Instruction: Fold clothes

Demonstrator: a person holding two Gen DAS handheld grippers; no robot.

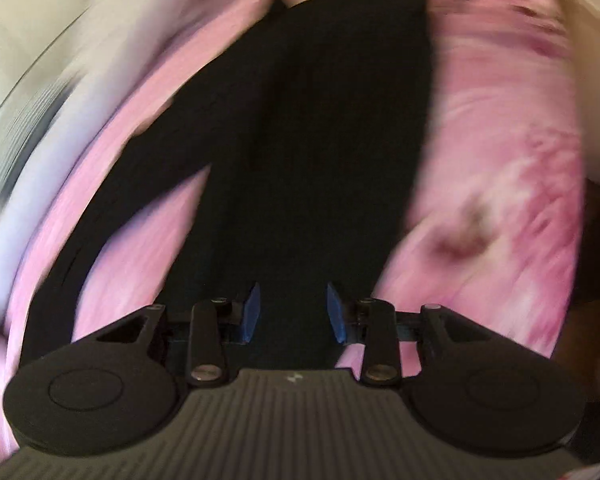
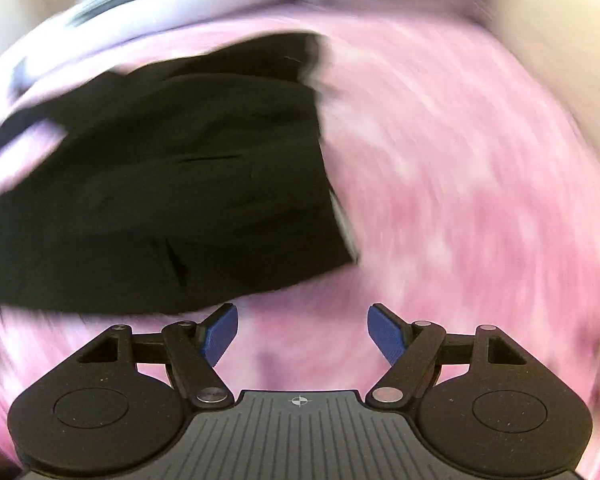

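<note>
Left wrist view: the left hand-held gripper, blue pads spread apart with nothing between them, hangs over the near end of a black garment. The garment runs away from the gripper as a long dark band, a narrower strip branching toward the lower left. It lies on a pink patterned cover; pale, blurred shapes edge the far left.

Right wrist view: the right hand-held gripper, pads spread wide and empty, hangs above the pink cover. The black garment lies just beyond its left pad, filling the left half of the view, creased. Heavy motion blur hides finer detail in both views.
</note>
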